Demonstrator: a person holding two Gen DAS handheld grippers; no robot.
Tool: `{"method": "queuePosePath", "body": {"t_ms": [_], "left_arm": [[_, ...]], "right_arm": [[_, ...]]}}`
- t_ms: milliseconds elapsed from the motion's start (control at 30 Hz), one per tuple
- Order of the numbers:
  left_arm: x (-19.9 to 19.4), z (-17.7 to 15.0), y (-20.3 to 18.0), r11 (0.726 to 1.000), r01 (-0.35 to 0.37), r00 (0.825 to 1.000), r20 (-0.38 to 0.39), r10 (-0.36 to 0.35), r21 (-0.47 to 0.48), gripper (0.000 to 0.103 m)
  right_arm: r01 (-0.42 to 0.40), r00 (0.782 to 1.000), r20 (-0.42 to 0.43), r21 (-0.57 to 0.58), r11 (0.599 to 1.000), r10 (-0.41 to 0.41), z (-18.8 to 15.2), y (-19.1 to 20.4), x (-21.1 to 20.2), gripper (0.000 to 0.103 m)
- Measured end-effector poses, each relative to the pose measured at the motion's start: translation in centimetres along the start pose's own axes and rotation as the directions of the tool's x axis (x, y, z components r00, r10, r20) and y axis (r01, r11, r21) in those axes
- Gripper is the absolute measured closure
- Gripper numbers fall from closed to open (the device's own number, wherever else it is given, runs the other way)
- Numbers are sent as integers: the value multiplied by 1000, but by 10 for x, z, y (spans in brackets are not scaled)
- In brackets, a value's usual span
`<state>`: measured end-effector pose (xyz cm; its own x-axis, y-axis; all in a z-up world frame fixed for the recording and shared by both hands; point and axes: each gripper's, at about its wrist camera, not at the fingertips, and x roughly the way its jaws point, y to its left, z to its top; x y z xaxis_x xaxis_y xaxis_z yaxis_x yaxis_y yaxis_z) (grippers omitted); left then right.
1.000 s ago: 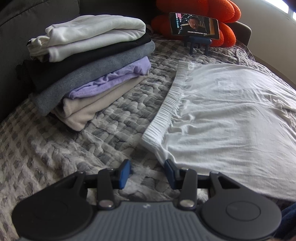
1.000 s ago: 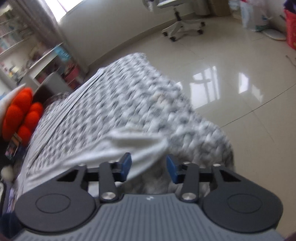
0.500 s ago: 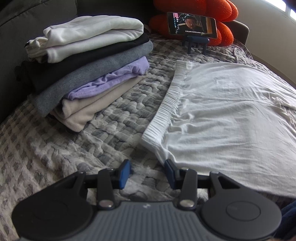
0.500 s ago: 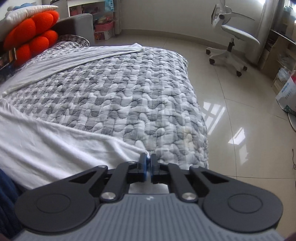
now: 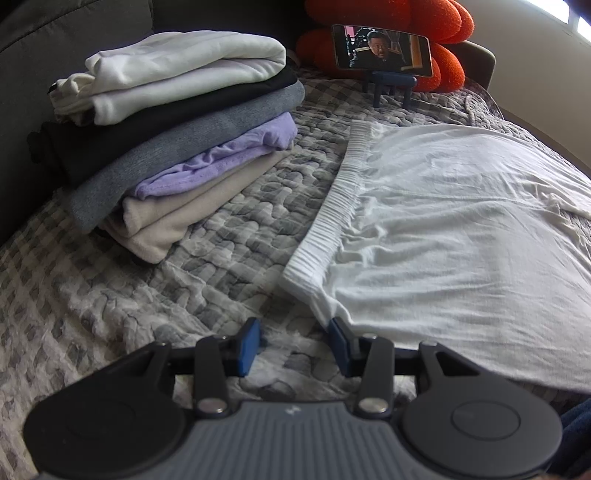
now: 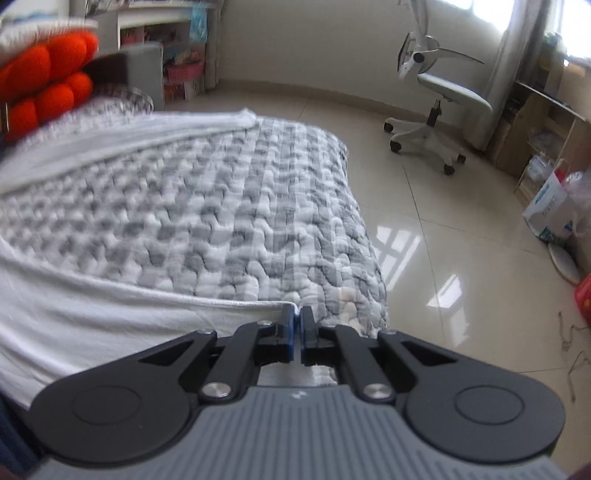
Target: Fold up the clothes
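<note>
My right claw [image 6: 297, 325], wide apart a second ago, is now pinching the hem corner of the white garment [image 5: 461, 236] lying spread flat on the bed [image 5: 229, 236]. My left claw [image 5: 293, 343] is waiting half open and empty beside the waistband corner [image 5: 299, 277], so one end is secured and the fold, I judge, is awaiting the left grip.

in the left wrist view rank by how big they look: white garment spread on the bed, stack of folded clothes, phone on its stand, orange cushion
1. white garment, though nearness to the camera inflates it
2. stack of folded clothes
3. orange cushion, partly cut off by the frame and farther away, so unsure
4. phone
</note>
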<state>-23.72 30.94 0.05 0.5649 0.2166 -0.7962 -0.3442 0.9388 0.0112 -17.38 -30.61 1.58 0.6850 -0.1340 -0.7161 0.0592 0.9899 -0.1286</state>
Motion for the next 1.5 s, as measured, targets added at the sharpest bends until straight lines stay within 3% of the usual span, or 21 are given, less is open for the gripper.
{"method": "queuePosePath", "body": {"t_ms": [167, 233, 533, 833, 933, 1500], "left_arm": [[0, -1, 0, 1000, 4, 1000, 5, -4, -5, 59], [-1, -1, 2, 1000, 9, 1000, 5, -9, -8, 59], [-3, -2, 2, 1000, -4, 1000, 15, 4, -27, 59], [-3, -3, 1, 1000, -11, 1000, 19, 11, -29, 59], [-3, -4, 4, 999, -2, 1000, 18, 3, -41, 59], [-15, -8, 22, 996, 25, 999, 24, -23, -87, 59]], "right_arm": [[-13, 1000, -6, 73, 997, 14, -1, -11, -2, 95], [9, 1000, -3, 82, 997, -8, -1, -13, -7, 82], [16, 1000, 21, 187, 982, -21, -33, -23, -49, 80], [-86, 996, 50, 165, 983, 79, -36, 5, -55, 80], [-67, 998, 5, 158, 985, 67, -38, 13, -39, 77], [-15, 1000, -22, 217, 976, 20, -59, 3, -55, 68]]}}
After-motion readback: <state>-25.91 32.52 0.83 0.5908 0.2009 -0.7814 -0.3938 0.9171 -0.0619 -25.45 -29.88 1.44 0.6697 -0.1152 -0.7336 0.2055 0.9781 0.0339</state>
